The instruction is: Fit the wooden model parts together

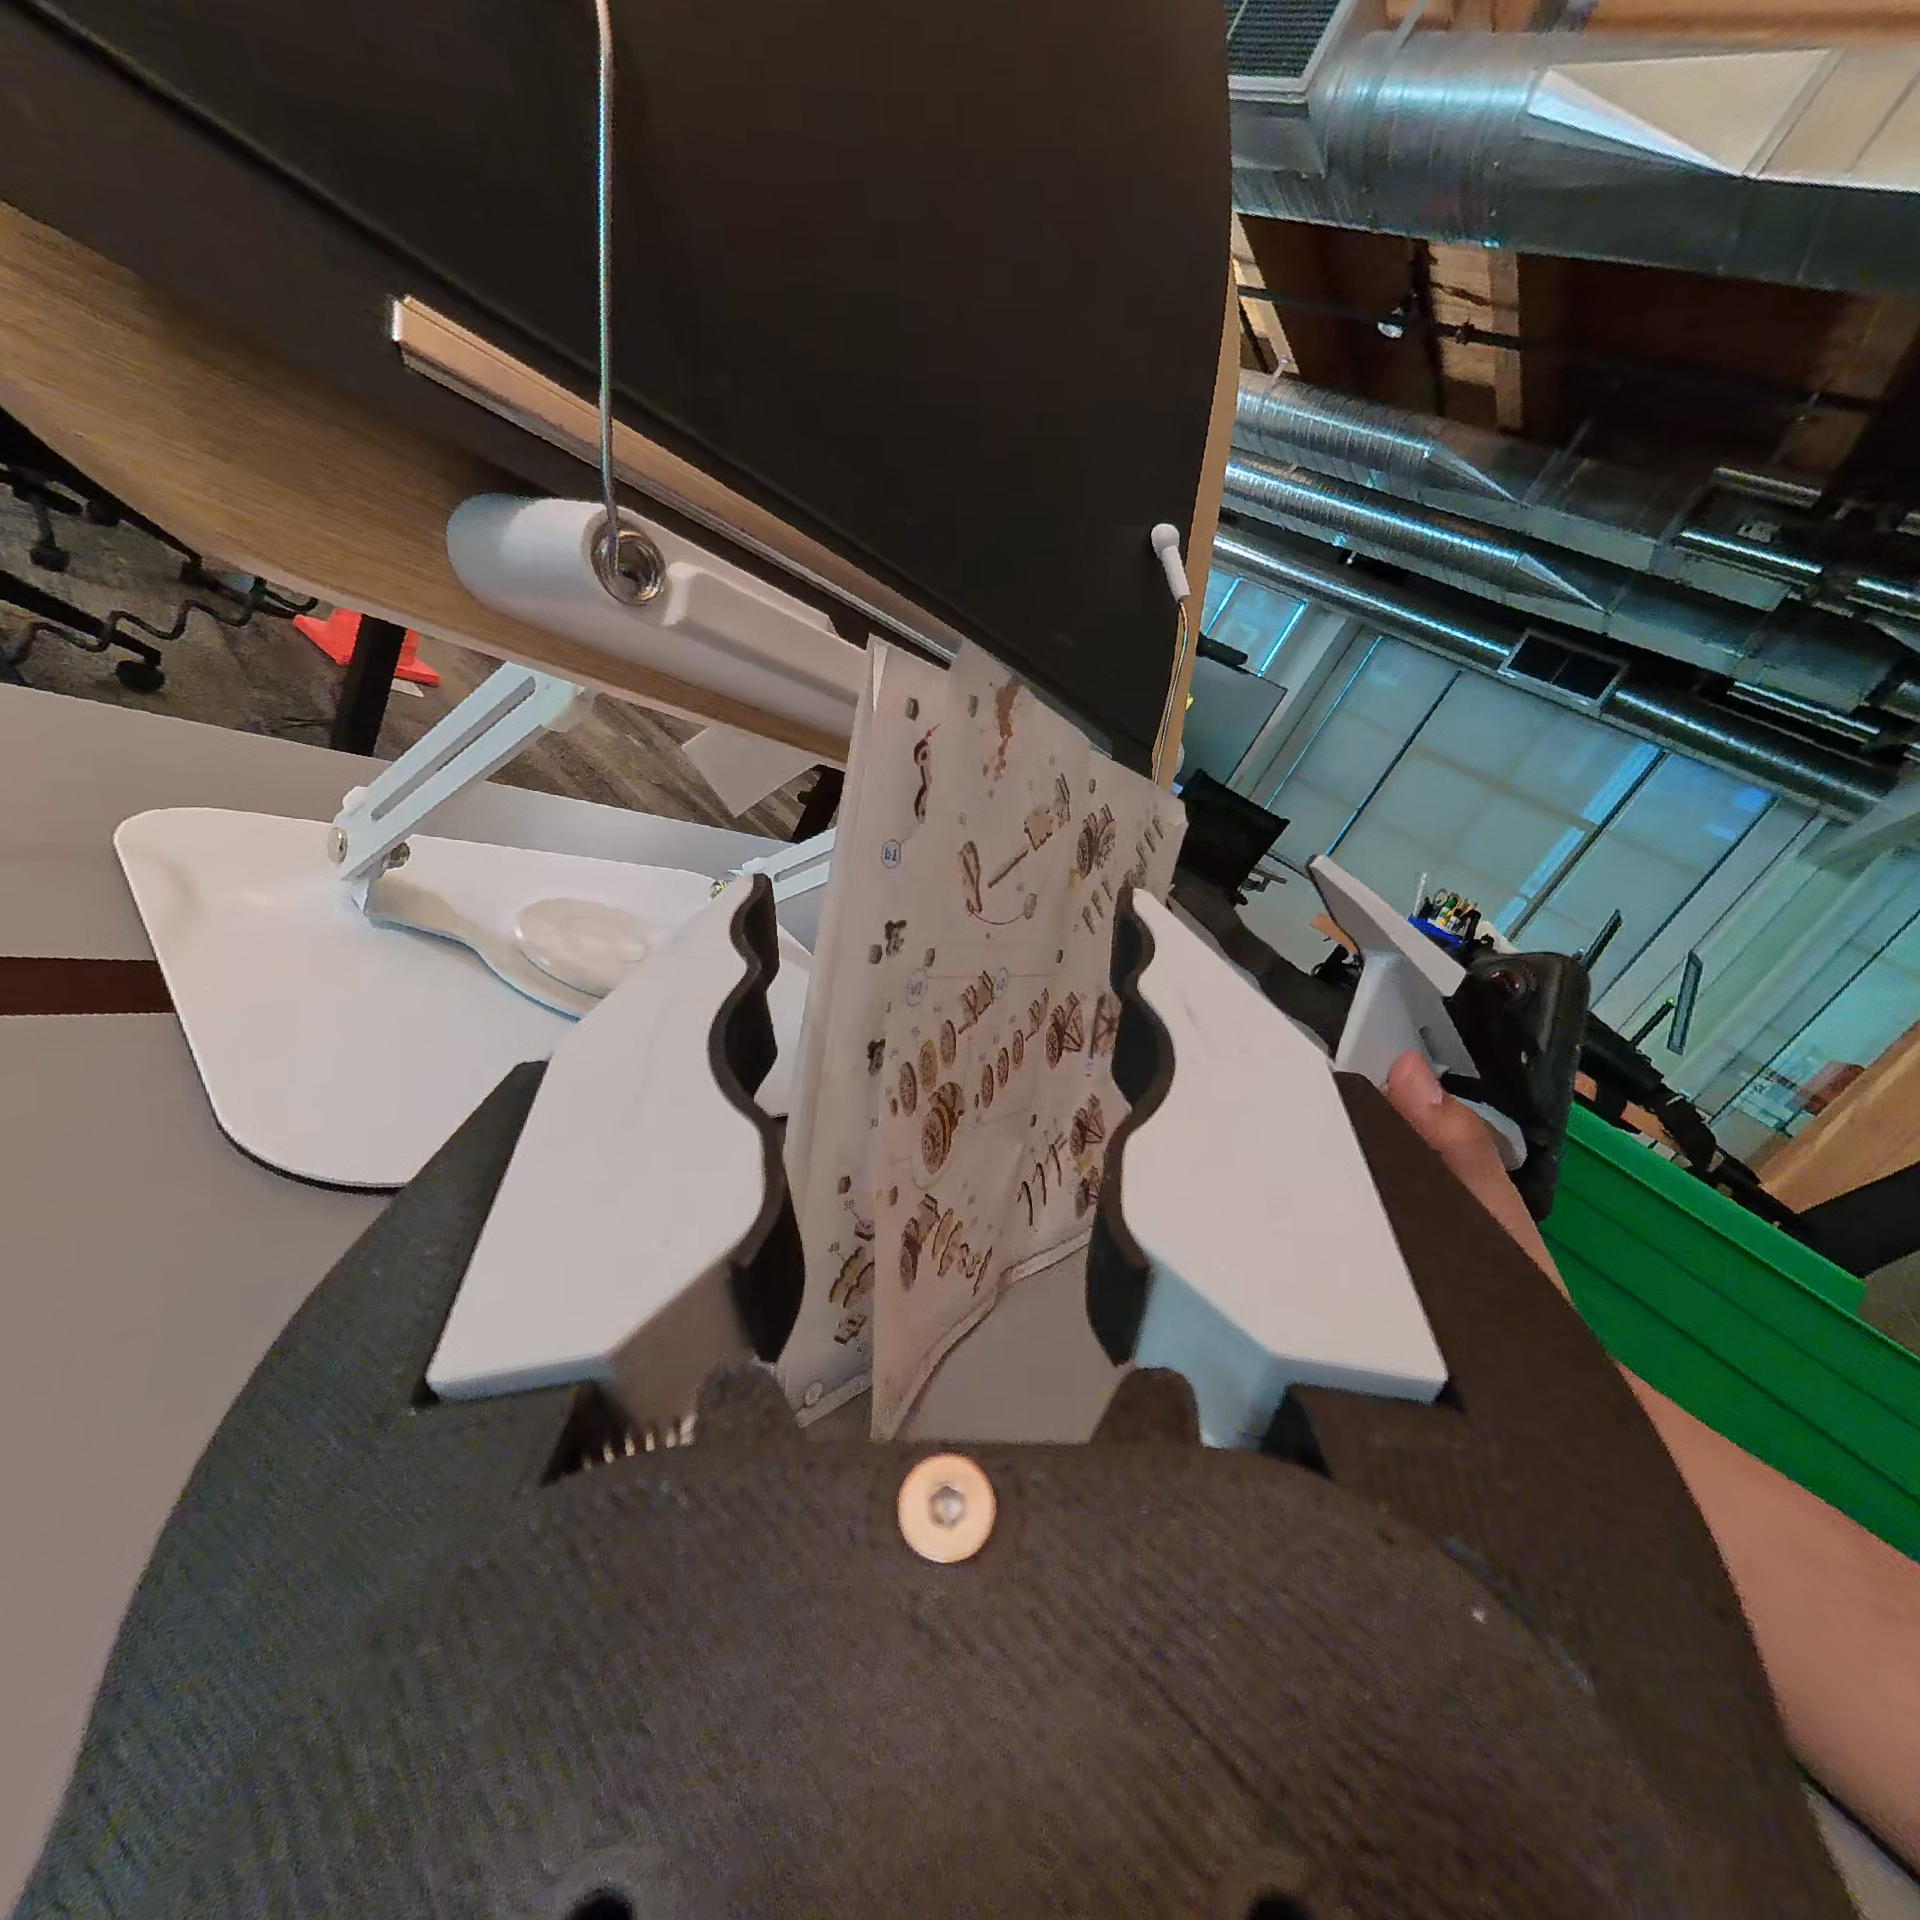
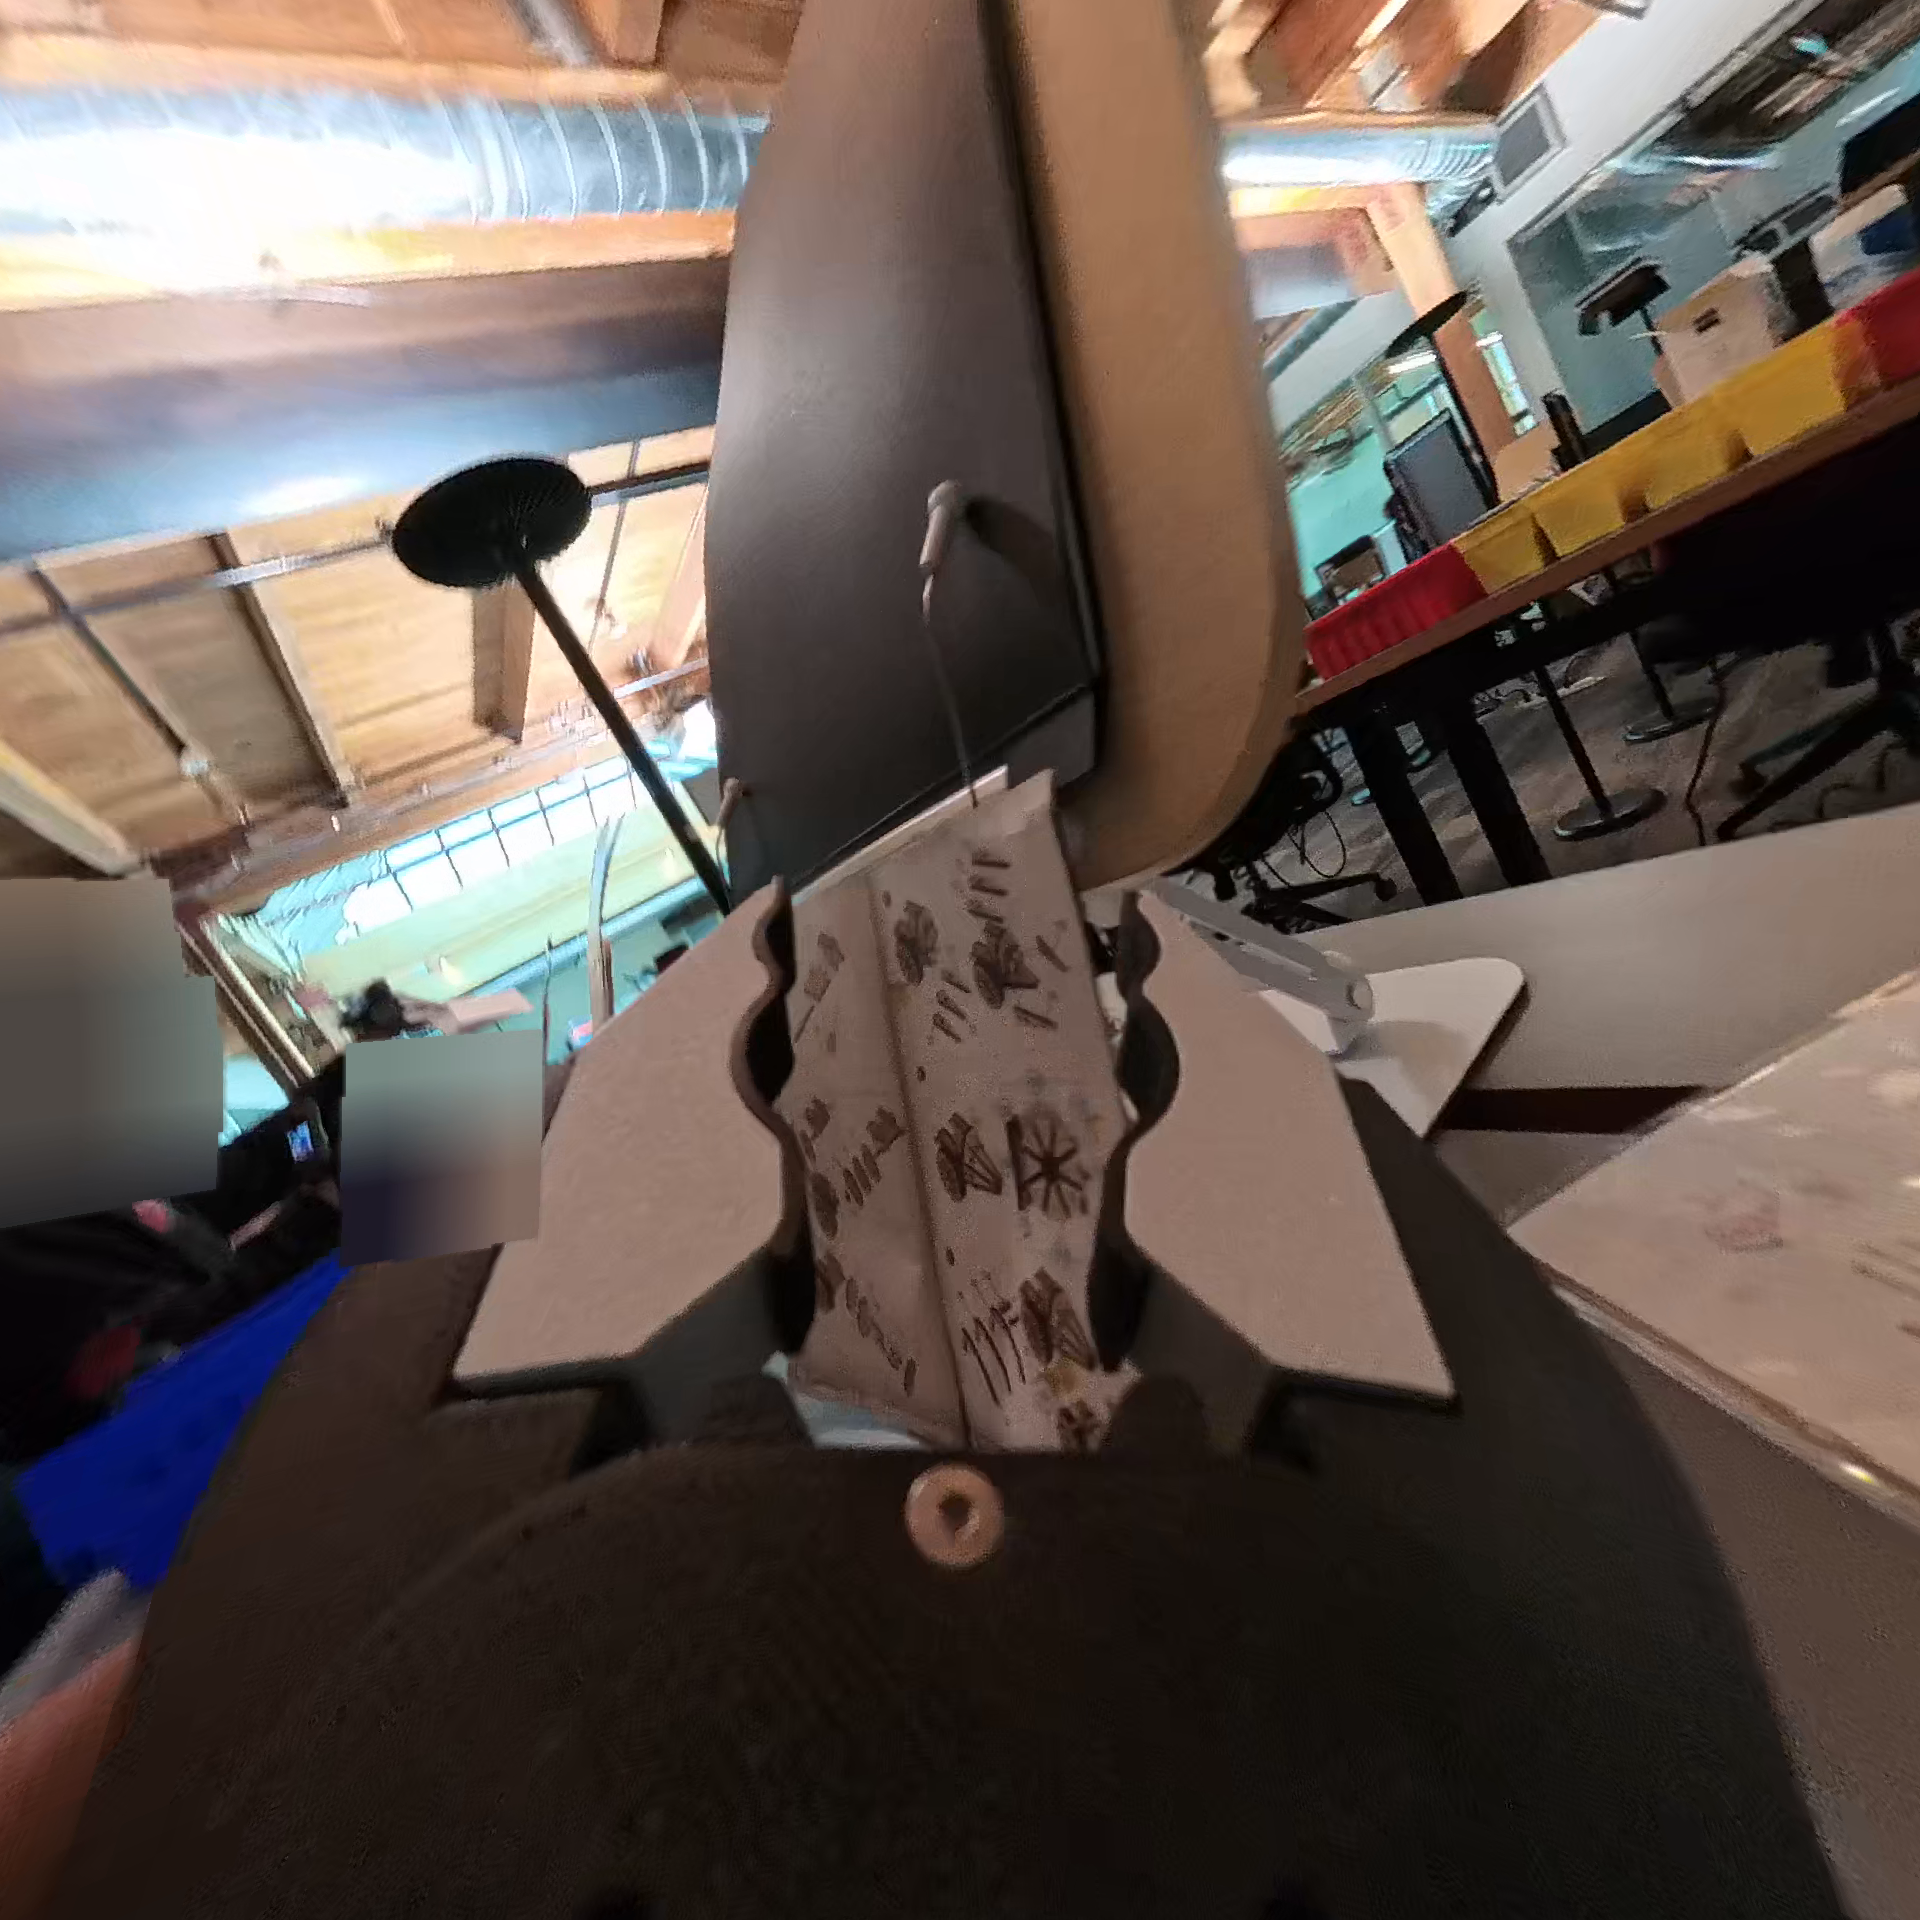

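Observation:
A folded printed instruction sheet [image 1: 966, 1039] with drawings of wooden model parts stands between the pads of my left gripper [image 1: 948, 899]. Its lower edge reaches down to the gripper body. The jaws are partly closed with the sheet's edges against both pads. The same sheet [image 2: 935, 1091] fills the gap of my right gripper [image 2: 958, 902] in the same way. The right gripper [image 1: 1392, 966] also shows farther off in the left wrist view, held by a hand. No wooden parts are in view.
A black screen [image 1: 831, 312] on a white stand [image 1: 312, 935] rises just beyond the sheet's top, and it also shows in the right wrist view [image 2: 883, 468]. The grey table [image 1: 104, 1247] lies below. Green bins [image 1: 1714, 1299] are on the right, and yellow and red bins [image 2: 1662, 436] are far off.

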Available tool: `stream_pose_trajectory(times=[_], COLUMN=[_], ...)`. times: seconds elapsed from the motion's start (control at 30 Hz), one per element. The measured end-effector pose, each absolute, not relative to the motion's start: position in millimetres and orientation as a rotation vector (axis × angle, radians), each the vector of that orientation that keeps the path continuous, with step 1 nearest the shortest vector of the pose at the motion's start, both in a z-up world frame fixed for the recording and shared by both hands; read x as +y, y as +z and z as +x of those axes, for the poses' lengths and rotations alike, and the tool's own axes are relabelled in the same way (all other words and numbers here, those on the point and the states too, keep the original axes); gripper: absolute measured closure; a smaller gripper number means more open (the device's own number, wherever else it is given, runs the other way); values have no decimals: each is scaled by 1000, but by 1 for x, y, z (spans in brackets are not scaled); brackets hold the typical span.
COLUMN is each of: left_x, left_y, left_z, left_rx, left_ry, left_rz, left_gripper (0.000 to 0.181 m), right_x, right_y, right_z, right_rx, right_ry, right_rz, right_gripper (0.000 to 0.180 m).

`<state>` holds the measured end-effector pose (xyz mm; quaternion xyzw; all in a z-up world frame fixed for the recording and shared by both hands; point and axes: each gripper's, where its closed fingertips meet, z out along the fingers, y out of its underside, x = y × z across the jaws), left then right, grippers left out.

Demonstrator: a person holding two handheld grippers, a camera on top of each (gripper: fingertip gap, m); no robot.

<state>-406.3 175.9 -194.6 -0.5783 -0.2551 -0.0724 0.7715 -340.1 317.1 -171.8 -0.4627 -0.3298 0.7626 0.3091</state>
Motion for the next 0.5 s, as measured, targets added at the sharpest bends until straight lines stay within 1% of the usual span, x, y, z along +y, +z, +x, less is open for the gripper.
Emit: stream_pose_trajectory(times=[0.03, 0.13, 0.3, 0.5], left_x=[176, 175, 175, 172], left_y=[-194, -195, -194, -186], left_z=[-407, -407, -407, -403], left_rx=[-555, -559, -559, -520], left_ry=[-157, -161, -156, -157], left_rz=[-1251, -1248, -1246, -1209], left_gripper=[118, 118, 118, 118], right_x=[322, 330, 341, 343], right_y=[-171, -171, -171, -156], right_z=[-339, -336, -331, -322], right_rx=[-830, -778, -751, -753], right_ry=[2038, 2066, 1957, 1869], right_rz=[-1238, -1260, -1266, -1200], right_gripper=[116, 117, 115, 125])
